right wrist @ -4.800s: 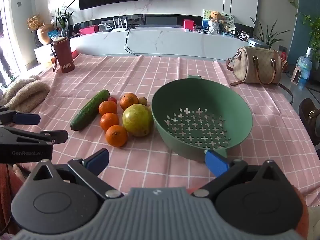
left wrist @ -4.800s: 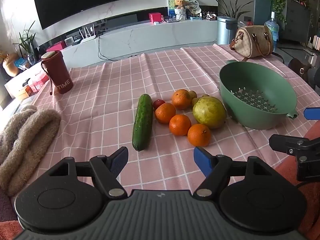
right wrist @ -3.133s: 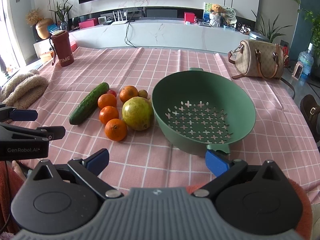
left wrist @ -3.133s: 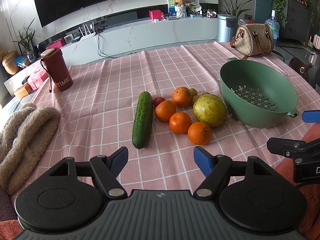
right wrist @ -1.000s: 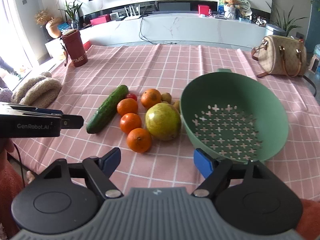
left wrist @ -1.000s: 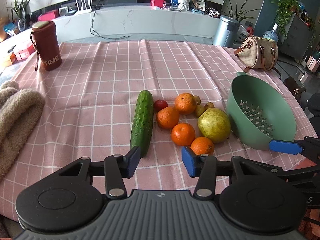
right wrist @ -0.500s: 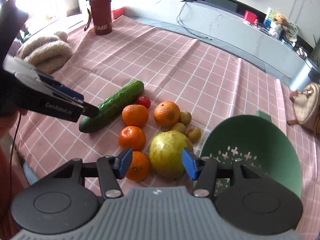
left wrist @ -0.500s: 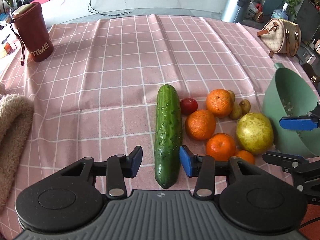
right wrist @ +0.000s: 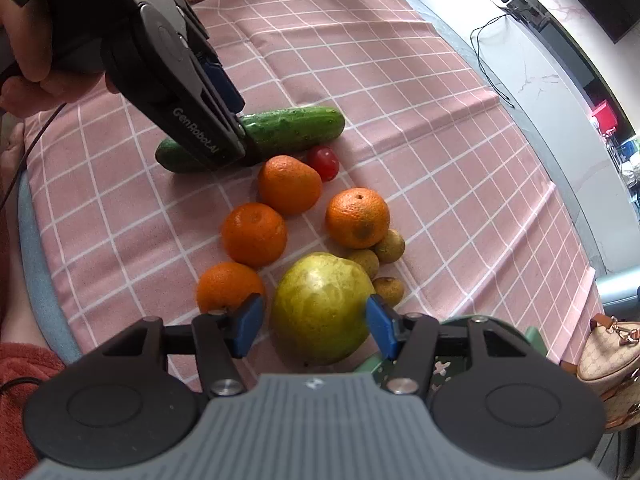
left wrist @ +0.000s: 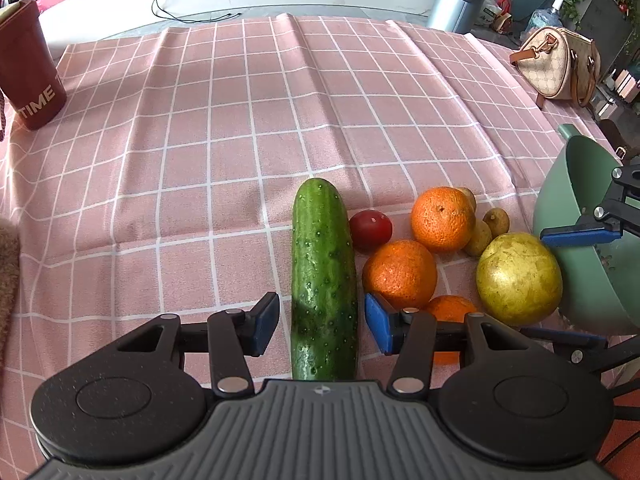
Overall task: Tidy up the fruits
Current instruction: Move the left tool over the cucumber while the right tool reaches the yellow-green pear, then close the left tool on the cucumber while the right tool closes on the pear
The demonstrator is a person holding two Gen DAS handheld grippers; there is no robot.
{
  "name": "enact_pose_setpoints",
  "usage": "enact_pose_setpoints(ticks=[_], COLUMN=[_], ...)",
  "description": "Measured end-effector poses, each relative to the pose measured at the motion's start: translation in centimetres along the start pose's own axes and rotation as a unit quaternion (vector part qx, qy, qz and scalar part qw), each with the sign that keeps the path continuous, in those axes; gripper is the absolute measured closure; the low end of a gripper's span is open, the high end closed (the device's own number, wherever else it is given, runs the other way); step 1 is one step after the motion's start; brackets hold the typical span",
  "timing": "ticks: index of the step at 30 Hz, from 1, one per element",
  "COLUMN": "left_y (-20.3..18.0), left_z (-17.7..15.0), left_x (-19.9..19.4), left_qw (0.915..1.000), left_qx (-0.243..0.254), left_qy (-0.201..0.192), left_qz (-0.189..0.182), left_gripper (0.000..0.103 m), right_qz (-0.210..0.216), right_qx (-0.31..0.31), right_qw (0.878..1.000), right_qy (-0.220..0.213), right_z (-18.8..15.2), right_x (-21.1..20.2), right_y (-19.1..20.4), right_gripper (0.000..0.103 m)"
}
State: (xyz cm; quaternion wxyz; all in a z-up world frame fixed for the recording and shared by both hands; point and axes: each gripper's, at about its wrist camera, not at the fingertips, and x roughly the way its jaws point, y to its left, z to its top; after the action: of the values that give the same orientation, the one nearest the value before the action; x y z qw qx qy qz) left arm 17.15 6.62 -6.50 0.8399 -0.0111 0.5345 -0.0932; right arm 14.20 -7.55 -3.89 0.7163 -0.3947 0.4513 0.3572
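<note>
Left gripper (left wrist: 322, 323): black frame, blue pads, pointing steeply down, jaws opening. Right gripper (right wrist: 313, 327): same build, pointing steeply down, jaws apart.

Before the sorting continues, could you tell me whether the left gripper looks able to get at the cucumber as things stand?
Probably yes: the left gripper already straddles the cucumber, jaws opening, gaps on both sides, nothing between.

Black left tool (right wrist: 236, 120) (white "GenRobot.AI" lettering), blue pads, silver screws; red fuzzy sleeve (right wrist: 24, 364).
</note>
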Motion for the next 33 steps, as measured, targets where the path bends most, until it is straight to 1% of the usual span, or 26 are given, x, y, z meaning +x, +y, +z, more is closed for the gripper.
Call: enact_pose_setpoints(ticks=[3, 6, 8, 10, 18, 22, 25, 28, 33], left_y=[0.0, 0.4, 0.8, 1.2, 1.6, 2.3, 2.5, 2.7, 2.5], left_z=[0.2, 0.1, 0.1, 0.1, -0.2, -0.3, -0.2, -0.2, -0.2], left_x=[0.0, 0.2, 0.3, 0.3, 0.5, 0.8, 1.0, 1.2, 1.2], left_qw=[0.9999, 0.9999, 0.9997, 0.9992, 0.9983, 0.9965, 0.9961, 0.9957, 0.9965], left_qx=[0.004, -0.006, -0.015, -0.026, -0.030, -0.051, -0.056, -0.059, -0.051], left_qy=[-0.010, -0.012, -0.011, -0.009, -0.022, -0.024, -0.027, -0.028, -0.025], left_qz=[0.004, -0.007, -0.016, -0.029, -0.045, -0.062, -0.062, -0.066, -0.061], left_gripper=[0.045, 0.050, 0.052, 0.057, 0.055, 0.053, 0.049, 0.049, 0.048], right_qz=[-0.009, -0.012, -0.015, -0.020, -0.024, -0.020, -0.011, -0.005, -0.005], right_qx=[-0.015, -0.023, -0.030, -0.038, -0.036, -0.030, -0.012, -0.006, -0.031], right_qw=[1.000, 0.999, 0.999, 0.999, 0.998, 0.999, 0.999, 0.999, 0.999], right_qy=[0.016, 0.024, 0.024, 0.028, 0.034, 0.030, 0.029, 0.031, 0.043], right_z=[0.5, 0.8, 0.9, 0.9, 1.1, 1.0, 1.1, 1.2, 1.5], right_x=[0.8, 1.5, 1.8, 2.1, 2.6, 2.9, 3.1, 3.2, 3.4], right_y=[-0.4, -0.6, -0.5, -0.4, -0.5, -0.8, -1.3, -1.5, -1.1], right_gripper=[0.047, 0.043, 0.043, 0.043, 0.043, 0.042, 0.042, 0.042, 0.042])
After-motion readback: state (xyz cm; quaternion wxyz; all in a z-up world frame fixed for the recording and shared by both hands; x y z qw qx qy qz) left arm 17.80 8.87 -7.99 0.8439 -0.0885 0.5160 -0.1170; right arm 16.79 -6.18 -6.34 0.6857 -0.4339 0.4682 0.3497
